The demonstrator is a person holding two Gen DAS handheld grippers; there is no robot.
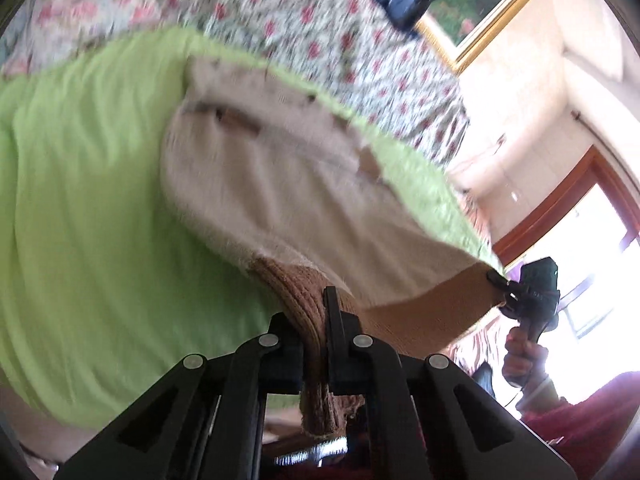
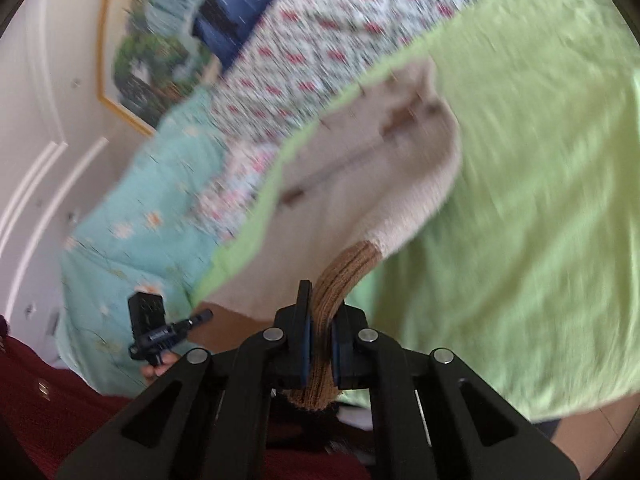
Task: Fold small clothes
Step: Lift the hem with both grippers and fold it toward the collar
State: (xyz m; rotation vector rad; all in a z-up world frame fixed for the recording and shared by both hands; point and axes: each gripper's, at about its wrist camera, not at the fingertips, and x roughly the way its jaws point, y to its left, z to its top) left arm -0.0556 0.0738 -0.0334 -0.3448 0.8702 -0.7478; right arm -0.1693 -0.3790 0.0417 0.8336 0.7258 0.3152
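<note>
Gripping the brown ribbed hem of a small cream knitted garment (image 1: 280, 184), the left tool (image 1: 312, 320) is clenched on one corner of that band, the knit bunched between its jaws and hanging out below them. The right tool (image 2: 320, 320) is clamped the same way on the opposite corner of the hem, its blue-lined jaws squeezing the ribbing. Each tool also shows small in the other's view, at the far end of the stretched brown band (image 1: 432, 312).

Holding both corners keeps the hem taut as a straight edge, so the garment hangs or drags flat rather than crumpling; that looks like the reason for the two-handed grip. The cream body with its dark buttons trails away from the tools over the green sheet (image 1: 88, 200), which seems to be spread as a folding surface on a bed with a flowered quilt (image 1: 320, 20). Whether the far end touches the sheet is hard to tell through the blur.

Judging by the pose, the hem is probably being carried toward the neckline for a fold.
</note>
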